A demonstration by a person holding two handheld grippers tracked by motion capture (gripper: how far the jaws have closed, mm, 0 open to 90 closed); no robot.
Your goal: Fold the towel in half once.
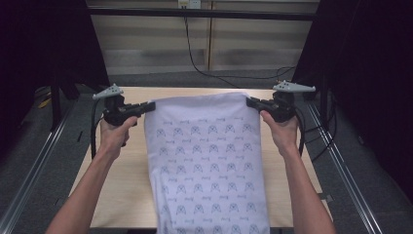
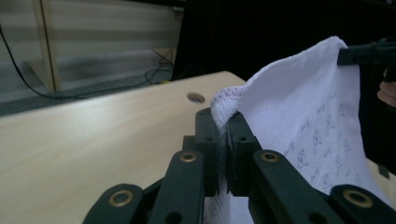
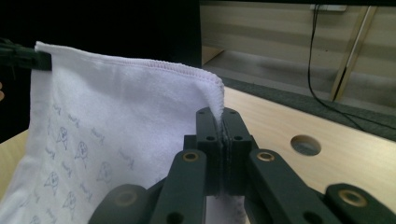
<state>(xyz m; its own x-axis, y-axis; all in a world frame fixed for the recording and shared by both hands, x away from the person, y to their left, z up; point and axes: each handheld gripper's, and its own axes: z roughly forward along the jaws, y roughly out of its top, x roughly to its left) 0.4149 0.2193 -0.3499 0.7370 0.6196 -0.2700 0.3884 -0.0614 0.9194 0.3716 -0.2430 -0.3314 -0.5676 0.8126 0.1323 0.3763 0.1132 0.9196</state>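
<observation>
A white towel [image 1: 207,161] printed with small blue motifs hangs stretched above the wooden table [image 1: 112,195], its long axis running from the far edge toward the person, top hem level between the grippers. The left gripper [image 1: 148,105] is clamped on one top corner, the right gripper [image 1: 252,102] on the other. Both forearms reach forward, hands raised.

A white towel [image 1: 207,156] carries rows of small blue-grey printed motifs, with a faint pink stitched hem along its 12 o'clock edge. Both claws, left claw [image 1: 152,104] and right claw [image 1: 249,101], are black with brass-coloured rivets and pale grey top plates. The worktop [image 1: 131,161] is light wood grain.
</observation>
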